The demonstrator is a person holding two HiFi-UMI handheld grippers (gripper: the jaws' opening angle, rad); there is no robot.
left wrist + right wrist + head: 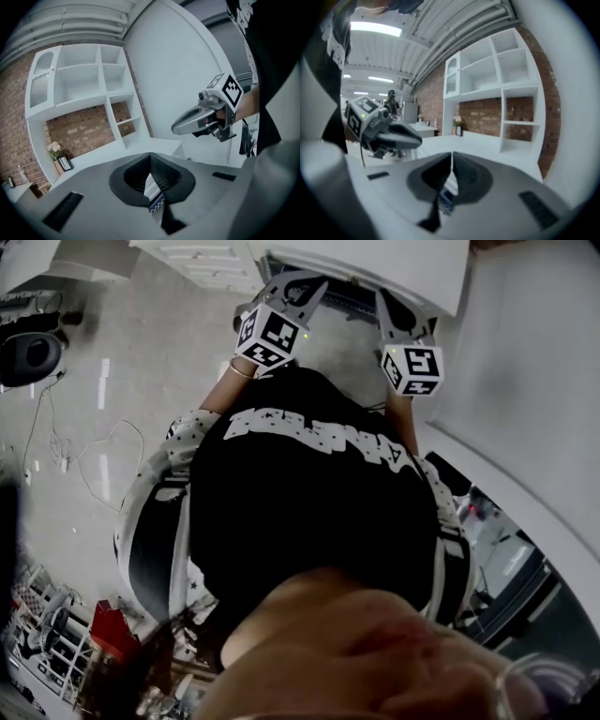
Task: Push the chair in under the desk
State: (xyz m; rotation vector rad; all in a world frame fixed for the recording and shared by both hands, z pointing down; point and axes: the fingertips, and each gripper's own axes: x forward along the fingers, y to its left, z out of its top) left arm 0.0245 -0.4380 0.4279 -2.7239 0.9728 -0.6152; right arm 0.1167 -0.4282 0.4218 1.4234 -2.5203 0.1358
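Chair (pixel 349 302) seems to be the dark strip under the white desk (pixel 375 263) edge (little of it shows), in front of the left gripper (pixel 150 161) and right gripper (pixel 451 159), both with jaws closed together on nothing, facing a white shelf (pixel 89 84).

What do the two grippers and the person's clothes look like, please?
The left gripper and right gripper are smooth grey shells with dark ribbed jaws. Each carries a white cube with black square markers. The person wears a black top with white print and a thin bracelet.
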